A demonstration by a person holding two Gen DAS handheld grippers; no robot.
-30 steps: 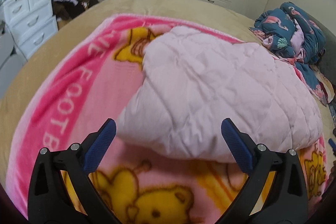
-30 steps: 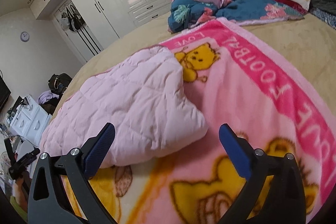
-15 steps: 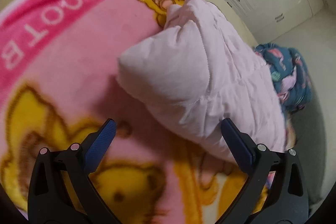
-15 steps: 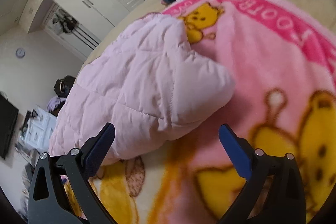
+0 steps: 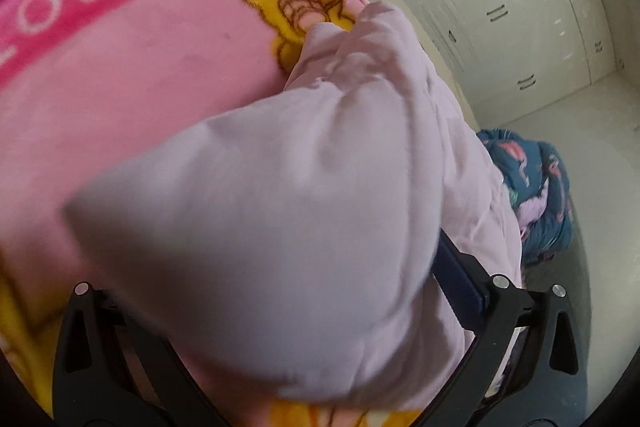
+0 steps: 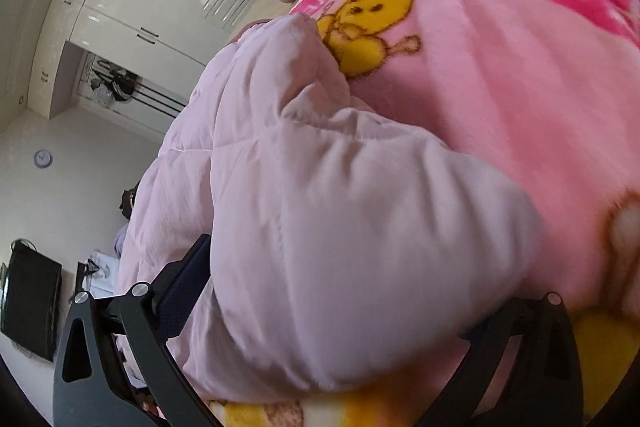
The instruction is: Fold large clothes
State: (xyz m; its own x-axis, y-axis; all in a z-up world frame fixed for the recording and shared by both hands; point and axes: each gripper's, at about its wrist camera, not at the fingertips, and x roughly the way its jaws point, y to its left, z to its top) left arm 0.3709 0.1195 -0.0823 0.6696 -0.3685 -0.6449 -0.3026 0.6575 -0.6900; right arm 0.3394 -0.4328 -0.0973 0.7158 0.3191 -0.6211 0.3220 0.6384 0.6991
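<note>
Both our grippers, left (image 5: pixel 276 311) and right (image 6: pixel 340 311), are straddling corners of the quilted pink jacket (image 6: pixel 320 227) with jaws spread wide; it is lying bunched on the pink bear blanket (image 6: pixel 500 75).

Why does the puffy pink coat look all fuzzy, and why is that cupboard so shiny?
Left wrist view: the pink coat sits very close to the lens, so it blurs; the white wardrobe mirrors bright light. Right wrist view: the coat's near corner is soft too, the wardrobe doors glare, and the fisheye bends the room's edges.
</note>
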